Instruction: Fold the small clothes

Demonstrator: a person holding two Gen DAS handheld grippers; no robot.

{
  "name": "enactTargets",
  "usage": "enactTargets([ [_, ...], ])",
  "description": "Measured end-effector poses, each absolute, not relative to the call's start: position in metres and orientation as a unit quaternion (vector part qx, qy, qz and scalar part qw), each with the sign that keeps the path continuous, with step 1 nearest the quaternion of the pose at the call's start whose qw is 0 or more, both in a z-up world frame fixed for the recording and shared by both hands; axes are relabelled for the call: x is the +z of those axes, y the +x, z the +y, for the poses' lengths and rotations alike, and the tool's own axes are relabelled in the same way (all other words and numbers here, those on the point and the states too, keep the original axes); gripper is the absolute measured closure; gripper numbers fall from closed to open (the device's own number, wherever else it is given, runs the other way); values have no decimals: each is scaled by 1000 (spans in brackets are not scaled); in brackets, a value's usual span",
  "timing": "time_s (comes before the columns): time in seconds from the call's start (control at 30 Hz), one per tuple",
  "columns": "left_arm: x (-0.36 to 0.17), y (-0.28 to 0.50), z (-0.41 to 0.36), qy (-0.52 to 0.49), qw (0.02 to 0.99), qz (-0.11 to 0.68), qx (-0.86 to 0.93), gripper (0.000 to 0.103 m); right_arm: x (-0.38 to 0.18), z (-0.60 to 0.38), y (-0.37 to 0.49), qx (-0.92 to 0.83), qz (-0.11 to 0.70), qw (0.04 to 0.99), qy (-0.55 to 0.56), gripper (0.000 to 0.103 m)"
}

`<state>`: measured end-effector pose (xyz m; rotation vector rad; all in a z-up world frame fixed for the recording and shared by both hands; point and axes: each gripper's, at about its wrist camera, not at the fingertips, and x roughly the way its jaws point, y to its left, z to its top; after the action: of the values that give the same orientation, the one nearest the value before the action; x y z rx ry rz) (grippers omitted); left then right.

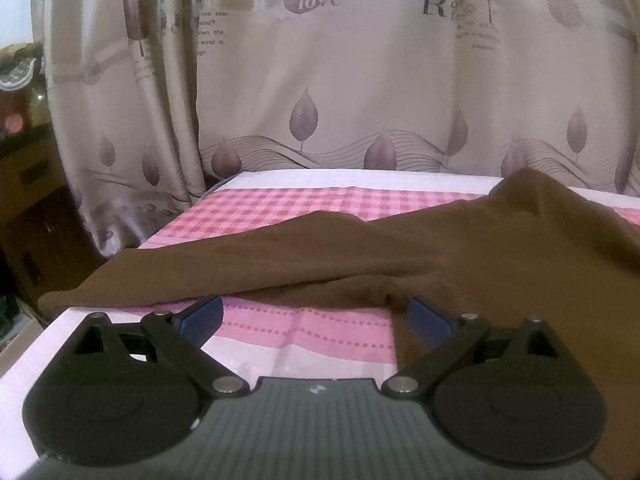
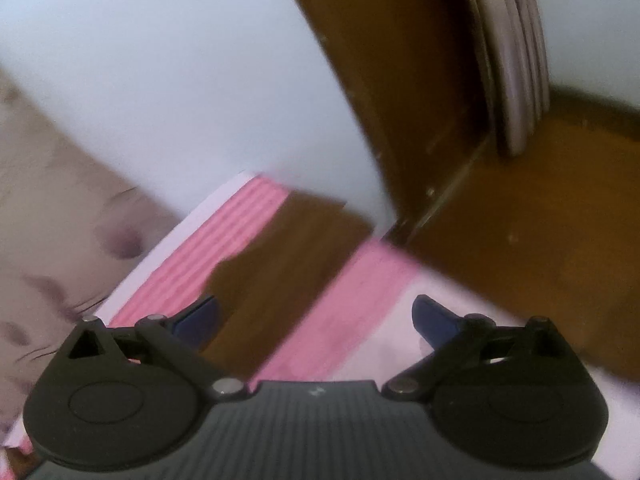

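Observation:
A brown garment (image 1: 420, 248) lies spread across a table covered by a pink checked cloth (image 1: 288, 204), reaching from the near left edge to the far right corner. My left gripper (image 1: 316, 316) stands open just in front of the garment's near fold, its blue pads wide apart with only the pink cloth between them. In the blurred right wrist view a strip of the brown garment (image 2: 280, 256) runs over the pink cloth (image 2: 344, 312). My right gripper (image 2: 316, 318) is open above it, the left pad over the brown strip, nothing pinched.
A beige curtain (image 1: 360, 92) with leaf prints hangs behind the table. Dark furniture and clutter (image 1: 24, 160) stand at the left. The right wrist view shows a white wall (image 2: 180, 80), a brown wooden door frame (image 2: 400, 80) and brown floor (image 2: 540, 220) past the table edge.

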<state>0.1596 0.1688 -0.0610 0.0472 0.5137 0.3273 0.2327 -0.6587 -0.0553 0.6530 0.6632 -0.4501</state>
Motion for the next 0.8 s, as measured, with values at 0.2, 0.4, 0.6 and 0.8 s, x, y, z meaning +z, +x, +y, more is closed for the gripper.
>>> enactTargets([
  [0.2,-68,165,165,40,947,273,165,5,-69,-696,294,-234,339,874,257,0],
  [0.4,-73,171,153,86,939,293,160,5,-87,-706,345,-209,367,878,227,0],
  [0.6,-80,175,138,137,929,302,163,2,-102,-702,375,-160,389,881,214,62],
  [0.8,-80,177,145,120,927,310,175,1,-91,-693,363,-158,376,897,169,91],
])
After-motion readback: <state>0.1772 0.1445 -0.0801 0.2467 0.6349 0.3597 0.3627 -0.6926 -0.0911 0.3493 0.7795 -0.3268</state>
